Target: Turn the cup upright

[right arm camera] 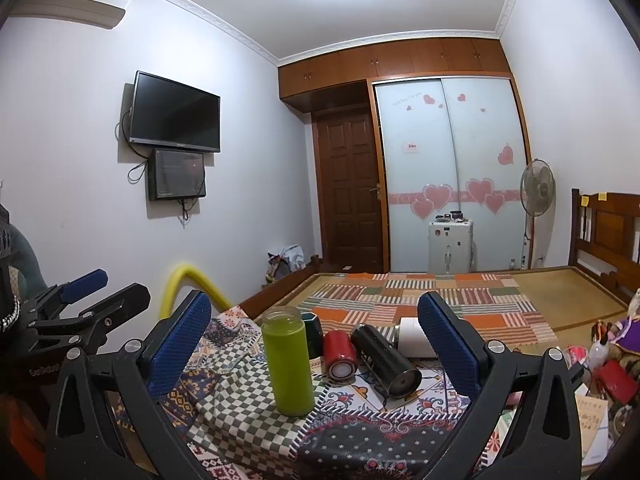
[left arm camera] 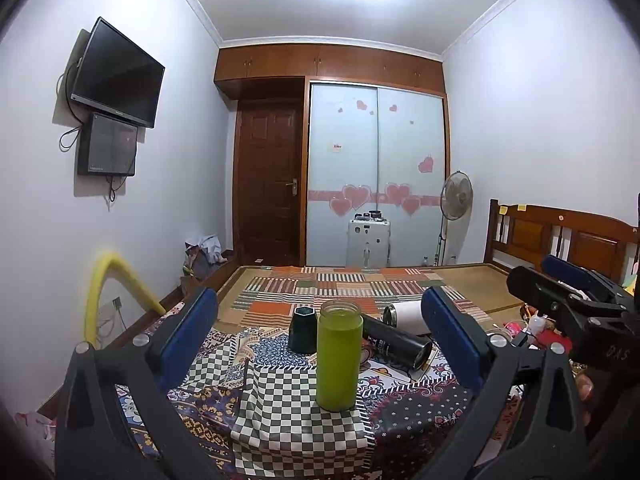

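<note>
From my left tool [left arm camera: 320, 320], spread wide with nothing between its blue pads [left arm camera: 188, 332], the green cup [left arm camera: 339, 354] stands upright straight ahead, centred in the gap with free room on both sides. It sits on the checkered cloth [left arm camera: 280, 420] where the fabric humps up. Just behind it stands a dark cup [left arm camera: 303, 328]; beyond and to the right lie a black cup [left arm camera: 398, 342] and a white cup [left arm camera: 406, 316], both on their sides. My right tool [left arm camera: 560, 280] hangs off to the right.

From my right tool [right arm camera: 316, 320], also wide open and holding nothing, the green cup [right arm camera: 287, 360] stands ahead, nearer the left pad [right arm camera: 180, 340]. A red cup [right arm camera: 340, 354] and the black cup [right arm camera: 386, 360] lie on their sides mid-gap, bases toward me; the white cup [right arm camera: 414, 338] lies just beside the right pad. The bed [right arm camera: 400, 292] stretches open beyond. My left tool [right arm camera: 108, 292] sits left, apart.
</note>
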Available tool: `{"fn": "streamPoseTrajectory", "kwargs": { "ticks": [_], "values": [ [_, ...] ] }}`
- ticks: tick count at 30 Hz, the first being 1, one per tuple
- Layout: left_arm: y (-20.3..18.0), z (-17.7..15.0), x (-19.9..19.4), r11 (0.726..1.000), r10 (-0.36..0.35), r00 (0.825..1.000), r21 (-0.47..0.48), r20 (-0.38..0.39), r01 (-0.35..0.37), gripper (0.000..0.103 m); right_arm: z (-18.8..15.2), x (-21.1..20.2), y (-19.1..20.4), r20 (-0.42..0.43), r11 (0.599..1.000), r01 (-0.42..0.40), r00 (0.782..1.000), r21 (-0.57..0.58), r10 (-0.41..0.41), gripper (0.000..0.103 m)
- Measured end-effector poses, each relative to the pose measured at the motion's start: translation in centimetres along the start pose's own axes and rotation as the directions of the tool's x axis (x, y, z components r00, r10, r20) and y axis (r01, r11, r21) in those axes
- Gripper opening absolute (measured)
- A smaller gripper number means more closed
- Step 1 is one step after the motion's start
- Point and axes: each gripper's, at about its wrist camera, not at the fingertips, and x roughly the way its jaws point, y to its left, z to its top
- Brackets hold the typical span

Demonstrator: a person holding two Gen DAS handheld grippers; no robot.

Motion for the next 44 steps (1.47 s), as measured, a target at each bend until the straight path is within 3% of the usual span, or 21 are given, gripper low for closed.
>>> {"fn": "streamPoseTrajectory", "kwargs": {
  "ticks": [44],
  "values": [
    [0.35,-0.01,0.94,1.000,-0.021,1.000,-0.007,-0.020,0.021,0.103,0.09,0.13,0.23,-0.010,1.000,-0.005,1.000,-0.006,0.005,0.103]
  ]
}}
